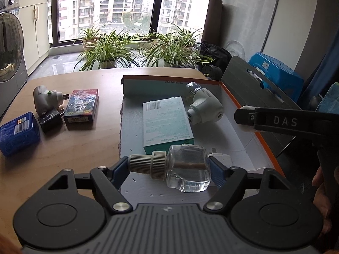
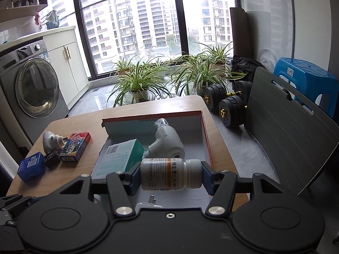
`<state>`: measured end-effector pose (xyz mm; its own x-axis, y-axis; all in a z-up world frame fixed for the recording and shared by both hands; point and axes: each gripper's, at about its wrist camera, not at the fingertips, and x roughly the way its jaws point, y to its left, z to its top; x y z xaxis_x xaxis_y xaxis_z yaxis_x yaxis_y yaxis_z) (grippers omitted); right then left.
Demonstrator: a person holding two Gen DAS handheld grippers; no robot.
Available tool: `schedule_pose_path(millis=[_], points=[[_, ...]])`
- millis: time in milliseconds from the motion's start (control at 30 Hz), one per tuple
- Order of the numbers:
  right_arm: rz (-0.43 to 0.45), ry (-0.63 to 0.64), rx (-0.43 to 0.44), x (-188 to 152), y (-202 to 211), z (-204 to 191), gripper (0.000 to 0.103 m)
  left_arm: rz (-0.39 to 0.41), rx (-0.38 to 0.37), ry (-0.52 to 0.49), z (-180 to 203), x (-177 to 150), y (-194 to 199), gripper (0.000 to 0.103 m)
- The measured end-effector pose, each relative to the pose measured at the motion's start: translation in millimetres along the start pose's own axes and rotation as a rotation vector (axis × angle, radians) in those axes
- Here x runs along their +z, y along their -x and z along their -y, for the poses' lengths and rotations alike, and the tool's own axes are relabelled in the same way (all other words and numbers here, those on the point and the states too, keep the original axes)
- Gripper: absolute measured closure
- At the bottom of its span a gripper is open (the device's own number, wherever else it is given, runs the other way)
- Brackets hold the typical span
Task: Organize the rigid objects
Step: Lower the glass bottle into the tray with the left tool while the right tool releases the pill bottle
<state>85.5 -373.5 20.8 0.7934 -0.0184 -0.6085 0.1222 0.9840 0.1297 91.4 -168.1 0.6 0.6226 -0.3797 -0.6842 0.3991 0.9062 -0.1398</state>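
Note:
My left gripper (image 1: 169,166) is shut on a clear glass refill bottle (image 1: 186,168) with a ribbed beige cap, held sideways over the near end of the open box (image 1: 269,146). My right gripper (image 2: 170,174) is shut on a white pill bottle (image 2: 169,174) with an orange label, held sideways above the box (image 2: 206,135). In the box lie a green bandage carton (image 1: 167,122) (image 2: 118,158), a white plug-in vaporizer (image 1: 204,105) (image 2: 166,141) and a white charger (image 1: 220,158).
On the wooden table (image 1: 63,148) left of the box lie a second vaporizer (image 1: 45,99), a black adapter (image 1: 50,119), a card pack (image 1: 82,105) and a blue tin (image 1: 18,133). A grey chair (image 2: 286,131), dumbbells (image 2: 224,105) and plants stand beyond.

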Motion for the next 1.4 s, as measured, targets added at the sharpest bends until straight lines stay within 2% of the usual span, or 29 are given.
schedule_pose_path(millis=[100, 167, 500, 600, 667, 767, 1033, 1400], points=[[0.010, -0.005, -0.001, 2, -5, 0, 0.032, -0.009, 0.000, 0.002, -1, 0, -5, 0.023], [0.027, -0.021, -0.016, 4, -7, 2, 0.022, -0.016, 0.002, 0.002, -1, 0, -9, 0.023], [0.061, -0.039, -0.037, 0, 14, 12, 0.024, -0.049, -0.023, 0.013, -2, 2, -24, 0.023], [0.064, -0.040, -0.037, -1, 20, 11, 0.023, -0.041, -0.043, 0.019, 0, 3, -22, 0.021], [0.066, -0.040, -0.035, -2, 24, 9, 0.023, -0.030, -0.043, 0.017, 1, 4, -17, 0.017], [0.071, -0.035, -0.022, -3, 28, 2, 0.022, -0.018, -0.041, 0.020, 1, 6, -10, 0.016], [0.080, -0.006, -0.006, -3, 40, -23, 0.016, 0.018, 0.035, 0.057, -19, 9, 18, 0.008], [0.056, 0.069, 0.063, -9, 46, -72, 0.013, 0.041, 0.153, 0.150, -68, 4, 50, 0.004]])
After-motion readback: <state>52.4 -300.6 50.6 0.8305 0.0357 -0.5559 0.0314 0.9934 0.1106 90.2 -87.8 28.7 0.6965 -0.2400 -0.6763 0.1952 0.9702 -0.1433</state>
